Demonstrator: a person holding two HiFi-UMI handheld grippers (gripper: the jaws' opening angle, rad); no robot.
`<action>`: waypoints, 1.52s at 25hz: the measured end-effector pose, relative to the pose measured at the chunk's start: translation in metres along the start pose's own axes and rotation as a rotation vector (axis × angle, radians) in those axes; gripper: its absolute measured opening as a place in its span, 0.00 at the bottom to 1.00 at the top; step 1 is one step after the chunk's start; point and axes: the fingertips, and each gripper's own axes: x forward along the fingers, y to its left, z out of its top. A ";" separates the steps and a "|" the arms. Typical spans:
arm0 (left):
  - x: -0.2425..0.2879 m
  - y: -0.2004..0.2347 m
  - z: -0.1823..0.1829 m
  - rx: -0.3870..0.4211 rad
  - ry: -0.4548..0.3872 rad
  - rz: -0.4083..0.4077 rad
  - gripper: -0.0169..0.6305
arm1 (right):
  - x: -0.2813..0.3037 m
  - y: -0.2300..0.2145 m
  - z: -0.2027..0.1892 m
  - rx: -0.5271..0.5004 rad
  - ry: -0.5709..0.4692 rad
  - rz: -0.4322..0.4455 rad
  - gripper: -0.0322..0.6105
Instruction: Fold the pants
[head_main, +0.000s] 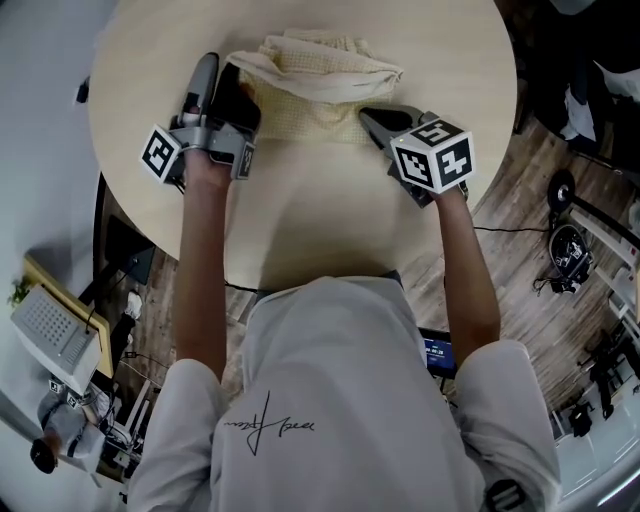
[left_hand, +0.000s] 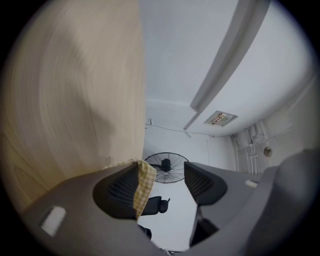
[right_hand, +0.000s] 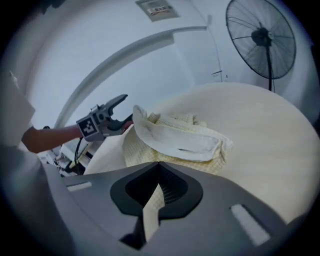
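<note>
The room is white-walled, with a wood-plank floor (head_main: 530, 190) strewn with cables and gear, and a standing fan (right_hand: 260, 37) beyond the table. A round, pale wooden tabletop (head_main: 330, 230) fills most of the head view, and it is bare apart from the garment.

The pants (head_main: 320, 80), a pale yellow checked cloth, lie bunched at the far middle of the tabletop. One thick layer is doubled over the rest, so the fold looks partly made but untidy.

The left gripper (head_main: 222, 85) sits at the bundle's left end and points level. Its jaws stand wide, and a cloth edge only drapes against one pad, unpinched. The right gripper (head_main: 378, 122) is at the near right corner, tilted down, with its jaws closed on a thin strip of the fabric.

The step in hand looks like carrying that pinched edge across to lay another fold. Next, the right gripper would need to lift the edge clear without dragging the whole heap. The left gripper could then pin or re-grip its end so the layers square up.
</note>
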 end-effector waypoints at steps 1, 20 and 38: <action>0.000 0.000 0.000 -0.001 -0.001 -0.001 0.51 | 0.004 -0.001 0.000 -0.035 0.030 -0.005 0.05; -0.008 -0.017 -0.006 0.246 0.180 0.070 0.48 | 0.012 -0.065 0.066 0.064 -0.049 -0.136 0.05; -0.055 -0.073 -0.054 0.694 0.354 0.075 0.14 | -0.068 -0.013 0.075 0.035 -0.244 -0.202 0.05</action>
